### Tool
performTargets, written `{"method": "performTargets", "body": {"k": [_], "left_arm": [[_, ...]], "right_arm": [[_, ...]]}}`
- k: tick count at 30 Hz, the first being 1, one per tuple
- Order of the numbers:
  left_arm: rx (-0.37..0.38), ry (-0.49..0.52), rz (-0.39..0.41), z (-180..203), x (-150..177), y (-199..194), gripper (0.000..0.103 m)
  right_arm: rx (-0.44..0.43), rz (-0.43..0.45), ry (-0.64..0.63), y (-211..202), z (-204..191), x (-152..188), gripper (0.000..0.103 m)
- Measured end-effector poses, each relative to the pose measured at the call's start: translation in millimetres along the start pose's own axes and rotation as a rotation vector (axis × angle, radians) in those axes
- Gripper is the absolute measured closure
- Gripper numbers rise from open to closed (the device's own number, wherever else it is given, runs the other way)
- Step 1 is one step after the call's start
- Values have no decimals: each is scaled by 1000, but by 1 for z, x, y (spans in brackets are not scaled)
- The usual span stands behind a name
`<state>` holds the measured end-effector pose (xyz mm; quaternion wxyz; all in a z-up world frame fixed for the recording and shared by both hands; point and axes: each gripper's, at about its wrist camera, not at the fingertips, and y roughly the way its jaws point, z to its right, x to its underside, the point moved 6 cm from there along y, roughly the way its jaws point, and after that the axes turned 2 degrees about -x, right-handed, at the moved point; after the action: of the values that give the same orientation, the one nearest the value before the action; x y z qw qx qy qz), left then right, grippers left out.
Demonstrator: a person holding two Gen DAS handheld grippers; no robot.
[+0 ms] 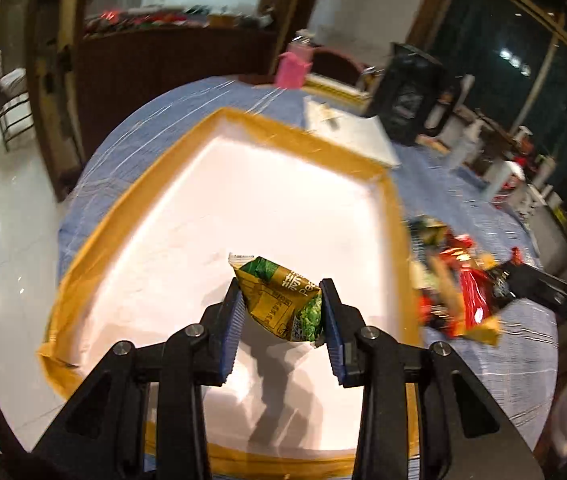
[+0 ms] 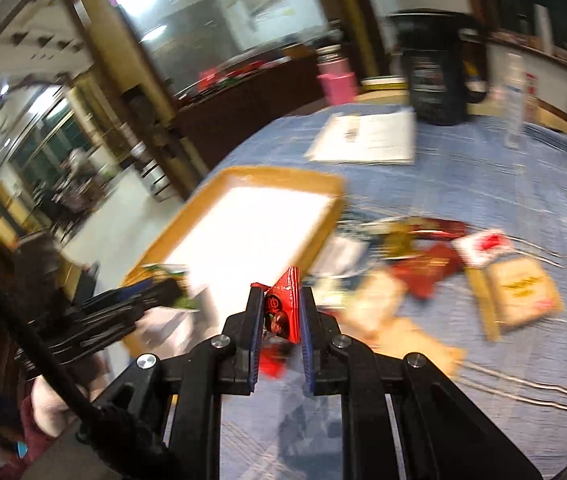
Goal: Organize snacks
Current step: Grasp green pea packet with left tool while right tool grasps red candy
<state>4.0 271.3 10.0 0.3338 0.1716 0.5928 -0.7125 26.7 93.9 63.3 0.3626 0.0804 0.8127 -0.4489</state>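
My left gripper (image 1: 281,292) is shut on a green and gold snack packet (image 1: 279,300) and holds it above the white floor of a shallow tray with a tan rim (image 1: 131,200). My right gripper (image 2: 282,294) is shut on a small red snack packet (image 2: 283,312) and holds it above the blue tablecloth, just right of the tray (image 2: 283,178). A pile of loose snack packets (image 2: 423,264) lies on the cloth right of the tray; it also shows in the left wrist view (image 1: 455,280). The left gripper (image 2: 143,300) shows at the tray's near left corner.
A white booklet (image 2: 367,138) lies beyond the tray. A black box (image 2: 435,80), a pink cup (image 2: 337,80) and a clear bottle (image 2: 515,96) stand at the far side of the round table (image 2: 483,184). The floor drops off left of the table.
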Motion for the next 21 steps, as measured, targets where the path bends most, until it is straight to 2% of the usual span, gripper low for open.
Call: {"method": "performTargets", "body": {"k": [5,8,14,16,18,21], "left_arm": [[-23,-29,-49,-22,6,13,64],[11,-69,-44,-34,7,8,64],[42,-125,34,-53,6,-23,60],[61,-163,71,-59,7,-38,52],[83,-195,95,-61,6,-47,47],[113,-234,121,-63,9,-60,45]], "right_arm": [[-13,-75,-64,53,-49,6,88],[0,-117,-68,78,-57,12,88],[35,-164,-51,113,-60,19,85],[49,-152,-56,116,-62,18,84],[63,-141,-63,115,-64,16,76],[65,-110,-53,105,-65,16,74]]}}
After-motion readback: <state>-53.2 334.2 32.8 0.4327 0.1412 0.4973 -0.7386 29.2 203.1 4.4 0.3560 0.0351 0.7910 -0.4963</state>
